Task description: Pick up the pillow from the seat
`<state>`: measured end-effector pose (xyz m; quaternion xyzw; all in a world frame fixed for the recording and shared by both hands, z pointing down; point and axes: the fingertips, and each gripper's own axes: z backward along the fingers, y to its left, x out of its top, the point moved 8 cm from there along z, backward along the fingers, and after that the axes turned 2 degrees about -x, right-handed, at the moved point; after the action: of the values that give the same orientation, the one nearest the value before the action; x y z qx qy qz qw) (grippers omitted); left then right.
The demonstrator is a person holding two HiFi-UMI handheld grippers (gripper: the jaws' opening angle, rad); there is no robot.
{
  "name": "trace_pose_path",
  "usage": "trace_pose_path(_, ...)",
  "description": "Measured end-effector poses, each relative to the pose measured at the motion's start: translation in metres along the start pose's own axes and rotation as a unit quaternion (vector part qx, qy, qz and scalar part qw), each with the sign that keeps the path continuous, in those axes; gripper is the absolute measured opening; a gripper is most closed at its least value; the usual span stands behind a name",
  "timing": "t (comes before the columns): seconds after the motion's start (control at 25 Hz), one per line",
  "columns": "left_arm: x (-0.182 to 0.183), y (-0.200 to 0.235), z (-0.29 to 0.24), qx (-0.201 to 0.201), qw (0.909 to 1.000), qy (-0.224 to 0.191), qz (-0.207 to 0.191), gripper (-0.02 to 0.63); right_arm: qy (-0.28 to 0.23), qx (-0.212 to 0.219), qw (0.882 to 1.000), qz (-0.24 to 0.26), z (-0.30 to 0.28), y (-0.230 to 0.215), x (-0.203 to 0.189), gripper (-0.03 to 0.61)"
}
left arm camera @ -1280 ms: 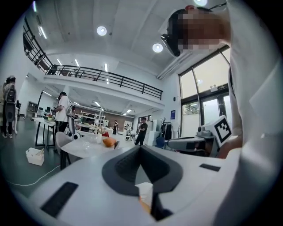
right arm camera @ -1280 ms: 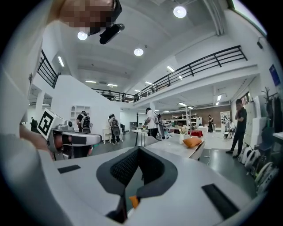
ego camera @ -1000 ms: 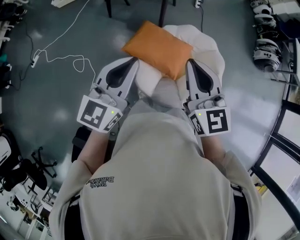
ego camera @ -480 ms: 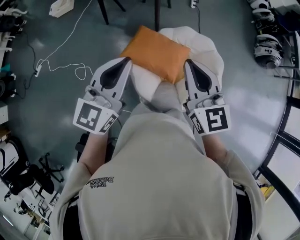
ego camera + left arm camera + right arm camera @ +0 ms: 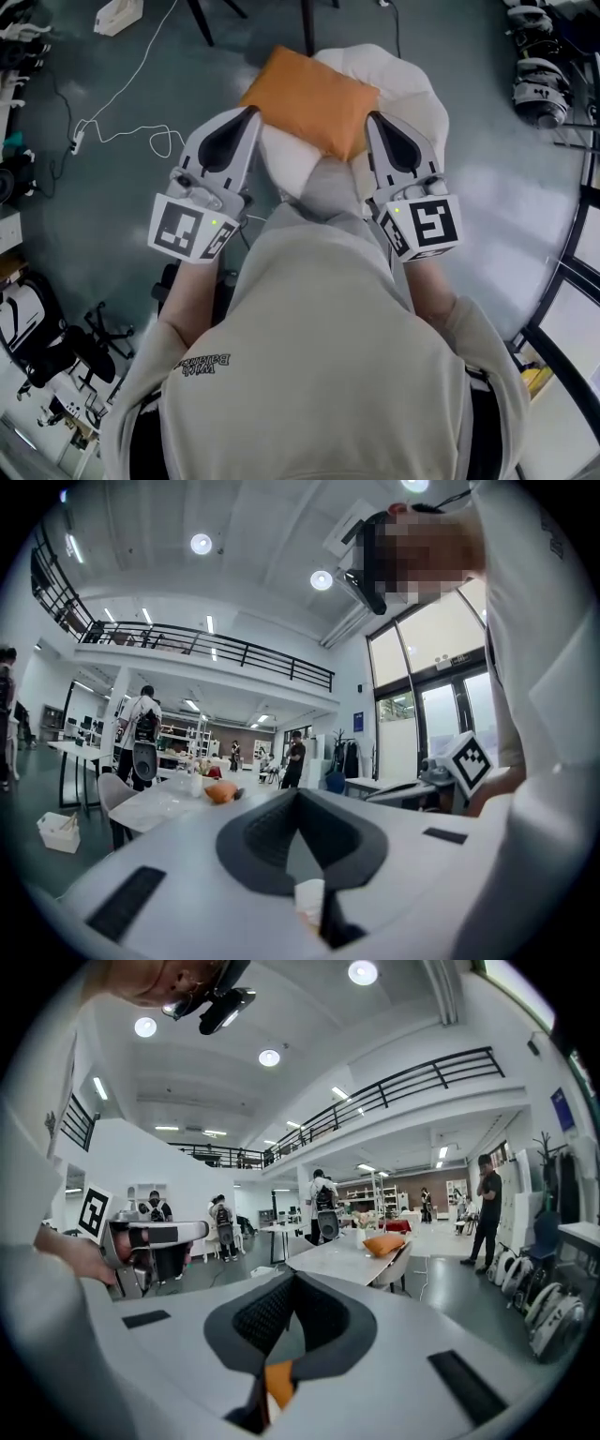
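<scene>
The orange pillow lies flat on the cream seat, set at a slant across its far left part. A person in a pale hoodie leans over it with a claw on either side.

The left claw points its tip at the pillow's left near edge, just over the seat's rim. Its jaws are drawn together, with only a thin slit between them. The left gripper view shows cream and a trace of orange through that slit.

The right claw has its tip at the pillow's right corner, touching it or very nearly. Its jaws are drawn in just as narrow. A sliver of the pillow shows in the slit at their base, but I cannot tell whether they pinch the cloth.

The two claws are well apart, with the pillow and the front of the seat between them. A white cable trails over the grey floor to the left.
</scene>
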<state>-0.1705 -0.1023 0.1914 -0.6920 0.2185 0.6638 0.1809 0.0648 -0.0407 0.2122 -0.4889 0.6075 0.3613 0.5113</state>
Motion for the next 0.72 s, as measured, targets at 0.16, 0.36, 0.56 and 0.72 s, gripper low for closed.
trace_pose_path(0.16,-0.015,0.016,-0.014,0.012,0.9993,0.023,-0.027,0.011,0.016,-0.012,1.0,-0.019,-0.016,-0.019,-0.013,0.011)
trace_pose_path(0.36,-0.056,0.057,-0.045,0.009,0.9961,0.064,-0.06,0.016,0.039,-0.033,0.997,-0.061,-0.048,-0.054,-0.05,0.087)
trace_pose_path(0.56,-0.129,0.112,-0.079,0.004,0.9931,0.116,-0.016,0.146,0.099,-0.037,0.991,-0.084,-0.089,-0.086,-0.098,0.186)
trace_pose_path(0.72,-0.21,0.154,-0.102,0.008,0.9867,0.161,0.016,0.2,0.144,-0.041,0.983,-0.103,-0.128,-0.103,-0.149,0.245)
